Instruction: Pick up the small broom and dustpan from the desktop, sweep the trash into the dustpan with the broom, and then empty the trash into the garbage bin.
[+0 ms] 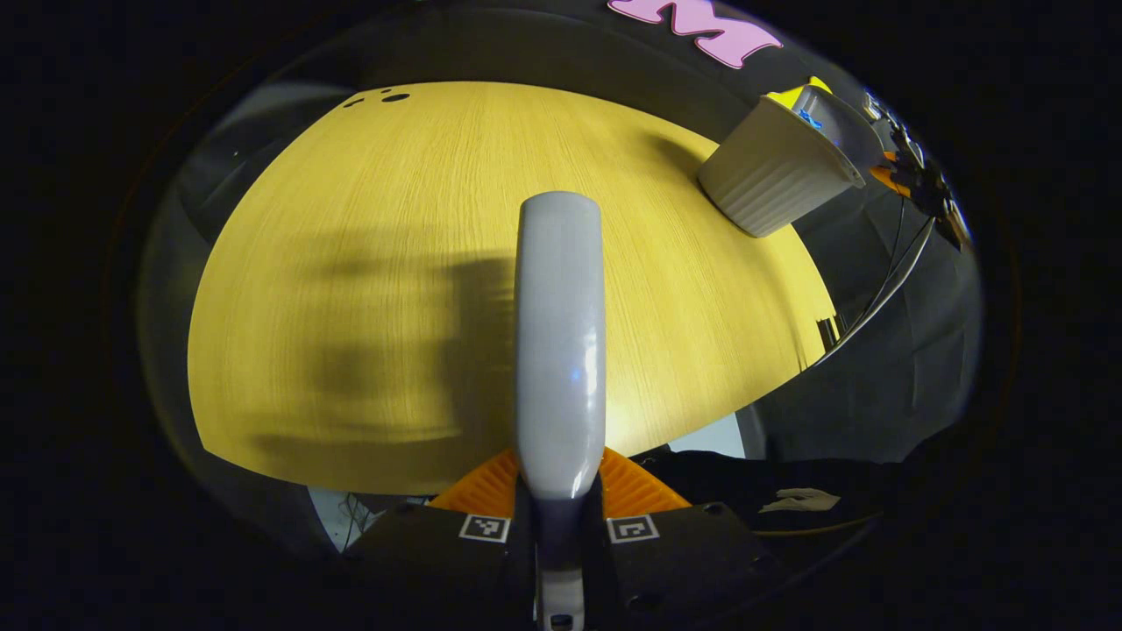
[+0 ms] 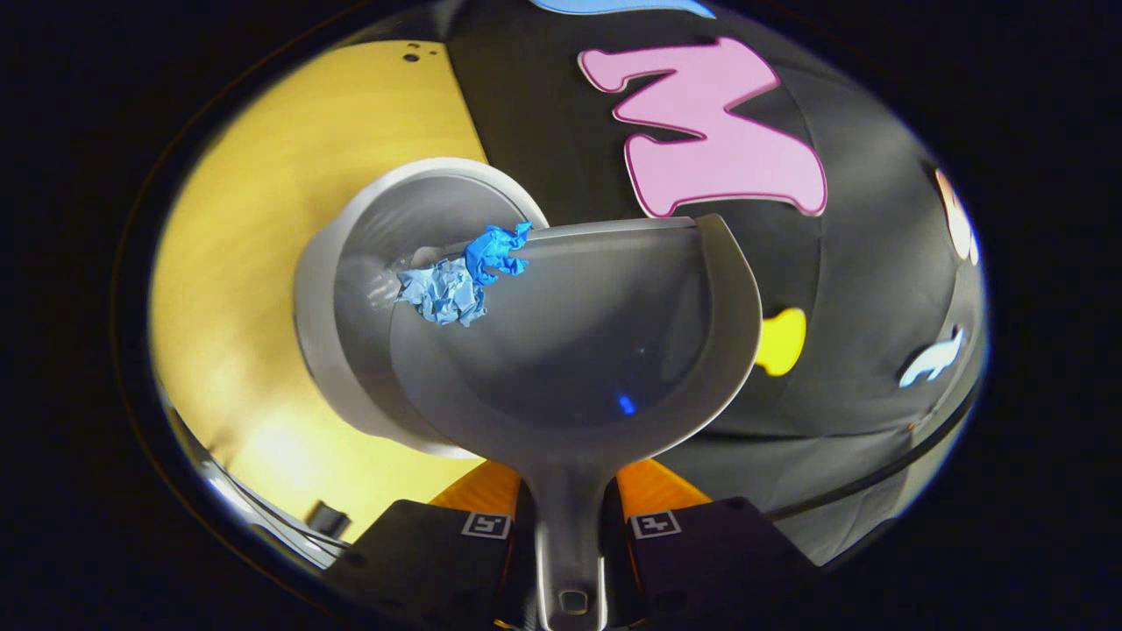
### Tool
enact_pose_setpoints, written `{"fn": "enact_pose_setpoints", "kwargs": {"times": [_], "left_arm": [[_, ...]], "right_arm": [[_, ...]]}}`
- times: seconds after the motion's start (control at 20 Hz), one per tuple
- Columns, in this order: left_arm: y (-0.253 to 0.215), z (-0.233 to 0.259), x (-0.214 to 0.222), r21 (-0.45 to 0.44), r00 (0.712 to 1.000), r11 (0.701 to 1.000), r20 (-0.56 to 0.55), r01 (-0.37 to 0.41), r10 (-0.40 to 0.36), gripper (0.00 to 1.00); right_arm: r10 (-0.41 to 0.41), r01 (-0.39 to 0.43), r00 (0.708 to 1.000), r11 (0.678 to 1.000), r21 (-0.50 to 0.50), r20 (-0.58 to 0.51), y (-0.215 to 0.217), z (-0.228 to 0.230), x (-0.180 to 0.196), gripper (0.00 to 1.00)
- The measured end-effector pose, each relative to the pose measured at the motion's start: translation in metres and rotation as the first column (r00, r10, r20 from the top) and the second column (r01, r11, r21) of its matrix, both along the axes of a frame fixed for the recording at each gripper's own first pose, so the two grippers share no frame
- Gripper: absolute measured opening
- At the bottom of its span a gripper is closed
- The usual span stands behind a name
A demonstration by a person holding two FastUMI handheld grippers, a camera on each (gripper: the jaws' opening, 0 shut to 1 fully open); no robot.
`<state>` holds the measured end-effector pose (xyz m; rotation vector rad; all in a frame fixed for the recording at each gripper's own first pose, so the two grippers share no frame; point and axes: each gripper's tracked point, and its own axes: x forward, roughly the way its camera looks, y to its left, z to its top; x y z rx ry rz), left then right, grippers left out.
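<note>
The dustpan point(image 2: 578, 342) is clamped by the right hand-held gripper point(image 2: 570, 513), the broom point(image 1: 561, 342) by the left point(image 1: 561, 504); paper point(image 2: 460, 276) could be spilled beside the bin point(image 2: 351, 263) if tipped off-centre.

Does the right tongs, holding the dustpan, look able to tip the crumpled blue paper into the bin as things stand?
Probably yes: the grey plastic dustpan is tilted over the white ribbed bin's open mouth, the crumpled blue paper already at its lip, nothing between.

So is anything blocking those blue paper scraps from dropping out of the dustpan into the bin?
Nothing visible does. The dustpan, held by its handle in the right gripper, is tipped over the open garbage bin. The crumpled blue trash sits at the pan's lip, right above the bin's mouth, with no lid or other object between them.
</note>
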<state>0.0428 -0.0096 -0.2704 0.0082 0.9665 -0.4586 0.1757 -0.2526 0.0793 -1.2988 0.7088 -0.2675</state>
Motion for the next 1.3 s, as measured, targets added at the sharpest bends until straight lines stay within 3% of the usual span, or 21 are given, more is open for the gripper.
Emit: {"fn": "enact_pose_setpoints", "kwargs": {"times": [0.2, 0.45, 0.6, 0.8, 1.0, 1.15, 1.3], "left_arm": [[0.003, 0.005, 0.001, 0.017, 1.0, 1.0, 0.006, -0.006, 0.006, 0.29], [0.003, 0.021, 0.009, -0.015, 1.0, 1.0, 0.007, -0.008, 0.008, 0.26], [0.003, 0.03, 0.014, -0.013, 1.0, 1.0, 0.01, 0.004, -0.004, 0.26], [-0.001, 0.033, 0.015, 0.004, 1.0, 1.0, 0.015, 0.017, -0.017, 0.26], [-0.002, 0.037, 0.023, 0.026, 0.999, 1.0, 0.037, -0.001, 0.0, 0.26], [-0.001, 0.039, 0.03, 0.025, 0.998, 0.999, 0.052, -0.035, 0.034, 0.26], [0.0, 0.044, 0.031, -0.002, 0.996, 0.998, 0.051, -0.067, 0.067, 0.26]], "right_arm": [[0.019, -0.019, 1.0, 0.993, -0.114, 0.003, -0.007, 0.0, 0.009, 0.34], [0.136, -0.142, 0.99, 0.94, -0.31, -0.043, 0.002, -0.002, 0.024, 0.35], [0.144, -0.154, 0.988, 0.932, -0.328, -0.055, 0.002, -0.008, 0.021, 0.34], [0.065, -0.064, 0.998, 0.971, -0.23, -0.003, -0.016, -0.005, 0.022, 0.34], [-0.019, 0.026, 0.999, 0.986, -0.166, 0.041, -0.03, 0.0, 0.015, 0.34], [-0.125, 0.121, 0.987, 0.992, 0.043, 0.099, -0.035, -0.005, -0.001, 0.34], [-0.199, 0.159, 0.966, 0.96, 0.231, 0.164, -0.034, 0.003, -0.013, 0.34]]}}
